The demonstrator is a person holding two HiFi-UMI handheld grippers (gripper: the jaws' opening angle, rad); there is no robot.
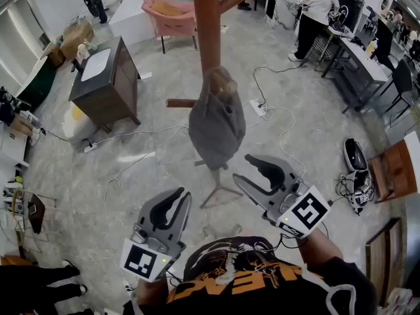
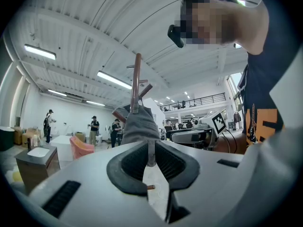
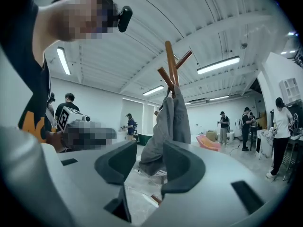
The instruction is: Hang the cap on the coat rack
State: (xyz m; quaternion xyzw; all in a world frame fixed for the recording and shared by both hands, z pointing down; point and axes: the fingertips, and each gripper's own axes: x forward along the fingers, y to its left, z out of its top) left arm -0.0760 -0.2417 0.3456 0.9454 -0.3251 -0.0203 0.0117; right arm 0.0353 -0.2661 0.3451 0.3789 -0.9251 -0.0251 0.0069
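A dark wooden cabinet (image 1: 108, 84) is seen at the left of the head view and a pink chair (image 1: 172, 15) at the top. White cables (image 1: 282, 133) with a power strip (image 1: 258, 108) lie on the floor (image 1: 164, 146) right of the centre. A person (image 1: 318, 8) stands beside the tables at the upper right.

The floor directly around the coat rack (image 1: 207, 25) is free on the left and below, up to its feet. The cables lie near it on the right.

The grey cap (image 1: 216, 120) is hung on a peg of the rack's brown pole, in the middle of the frame. Its long axis runs downward along the pole, with the fabric folded and drooping.

The left gripper (image 1: 184, 194) is held low, well apart from the cap. Its jaws are parted only by a narrow slit and nothing is grasped. The right gripper (image 1: 243, 168) is near the cap's right edge. Its jaws are released, and the cap is seen beyond them, not pressed.
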